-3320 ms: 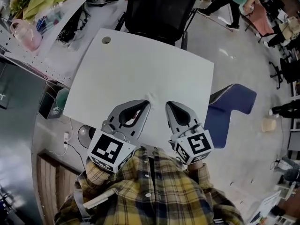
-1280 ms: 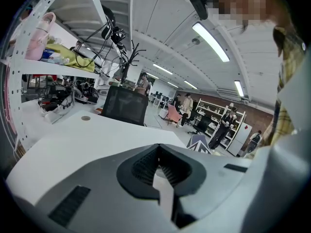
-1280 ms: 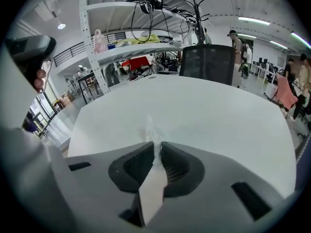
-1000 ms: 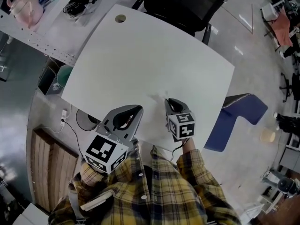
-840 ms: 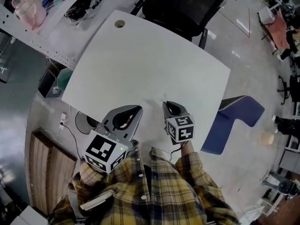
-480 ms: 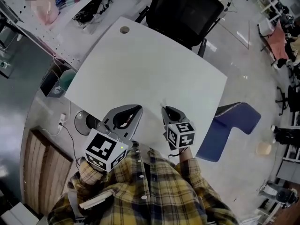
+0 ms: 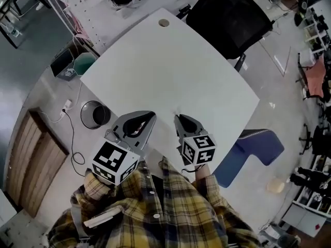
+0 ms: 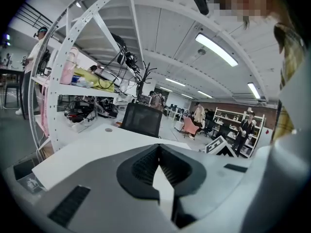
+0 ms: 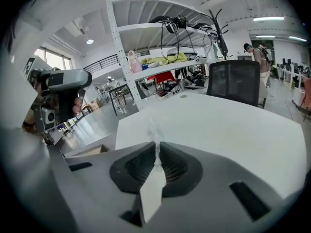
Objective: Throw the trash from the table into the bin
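A small crumpled whitish scrap of trash sticks out from the tips of my right gripper, which is shut on it. In the head view the right gripper hangs over the near edge of the white table, and the scrap is a faint speck at its tips. My left gripper is beside it to the left, jaws together and holding nothing; its own view shows the tips meeting. A round black bin stands on the floor left of the table's near corner.
A black office chair stands at the table's far side and a blue chair at its right. A white shelf rack and a green container are at the upper left. People stand far off in the room.
The head view has swung, and the black bin has come fully into sight at the left. Both grippers have risen slightly, the right one carrying the scrap.
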Motion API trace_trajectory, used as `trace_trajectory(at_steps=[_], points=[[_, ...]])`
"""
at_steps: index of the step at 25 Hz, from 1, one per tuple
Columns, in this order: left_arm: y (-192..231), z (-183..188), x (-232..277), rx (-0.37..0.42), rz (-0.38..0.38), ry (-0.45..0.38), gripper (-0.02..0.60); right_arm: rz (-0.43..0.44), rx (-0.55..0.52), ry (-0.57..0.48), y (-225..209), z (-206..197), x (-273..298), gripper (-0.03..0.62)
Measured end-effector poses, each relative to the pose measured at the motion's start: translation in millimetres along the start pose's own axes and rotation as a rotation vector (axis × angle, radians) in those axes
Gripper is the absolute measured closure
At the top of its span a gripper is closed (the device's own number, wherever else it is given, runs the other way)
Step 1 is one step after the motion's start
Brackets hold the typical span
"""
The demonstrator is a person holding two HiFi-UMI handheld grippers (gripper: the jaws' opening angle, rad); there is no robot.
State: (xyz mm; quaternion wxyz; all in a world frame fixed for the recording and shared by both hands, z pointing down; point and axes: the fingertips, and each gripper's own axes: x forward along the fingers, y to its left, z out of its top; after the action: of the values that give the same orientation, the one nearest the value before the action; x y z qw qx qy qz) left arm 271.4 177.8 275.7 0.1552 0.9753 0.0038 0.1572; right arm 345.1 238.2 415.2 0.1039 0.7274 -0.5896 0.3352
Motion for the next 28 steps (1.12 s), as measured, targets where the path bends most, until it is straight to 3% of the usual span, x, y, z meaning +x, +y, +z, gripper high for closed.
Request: trace_trajectory(at_steps=[10, 21, 28], points=[[81.4, -17.5, -93.2, -0.084, 0.175, -0.077, 0.574, 0.172, -0.166, 0.057, 121.7, 12.5, 68.6, 0.572], [212.9, -32.9, -286.2, -0.084, 0.381, -0.119, 0.574, 0.283, -0.268, 0.083, 314.9, 20.2, 158.0, 0.572], [291.0, -65.1, -389.3, -0.137, 0.479, -0.106, 0.574, 0.345, -0.301, 0.137, 423.9, 9.7, 228.0, 0.572]])
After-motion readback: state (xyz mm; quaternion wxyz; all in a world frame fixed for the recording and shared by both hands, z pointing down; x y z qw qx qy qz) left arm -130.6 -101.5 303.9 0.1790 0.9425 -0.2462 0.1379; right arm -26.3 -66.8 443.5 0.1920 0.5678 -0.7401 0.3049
